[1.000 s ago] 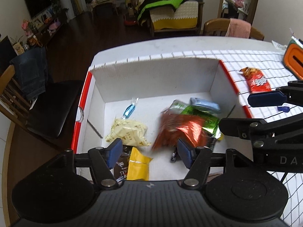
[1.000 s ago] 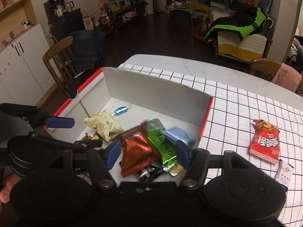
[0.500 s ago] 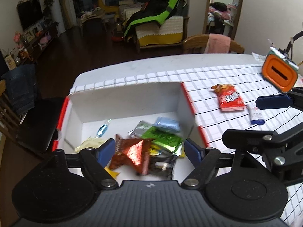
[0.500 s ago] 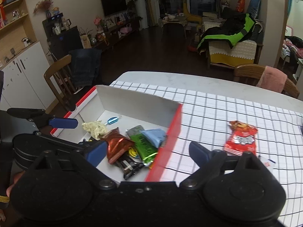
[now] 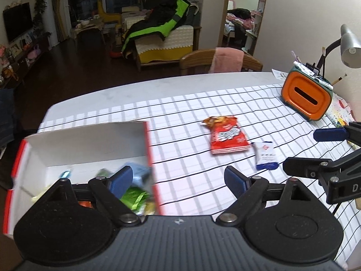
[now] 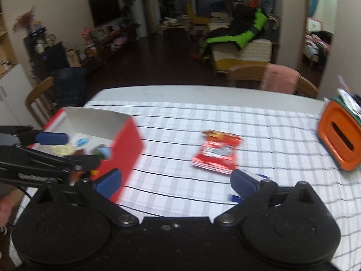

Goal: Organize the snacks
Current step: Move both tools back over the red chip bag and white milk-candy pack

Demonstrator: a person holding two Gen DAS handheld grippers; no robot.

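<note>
A white box with a red rim (image 5: 90,144) stands at the table's left end and holds several snack packets, among them a green one (image 5: 133,194). Right of the box, a red snack bag (image 5: 225,137) lies flat on the checked cloth, with a small white and blue packet (image 5: 266,155) beside it. My left gripper (image 5: 178,179) hovers over the box's right wall, jaws opening, nothing between them. My right gripper (image 6: 177,183) hangs above the cloth in front of the red bag (image 6: 216,151), jaws opening and empty. Its right finger partly hides the small packet (image 6: 261,177).
An orange holder with pens (image 5: 304,97) stands at the table's far right, with a grey desk lamp (image 5: 349,47) behind it. A wooden chair with a pink cloth (image 5: 225,61) is at the far edge. Bare checked cloth (image 5: 191,113) stretches between the box and the holder.
Both grippers swung right, from above the box toward the open table, and their jaws spread wider. The red foil packet seen between them earlier now lies in the box.
</note>
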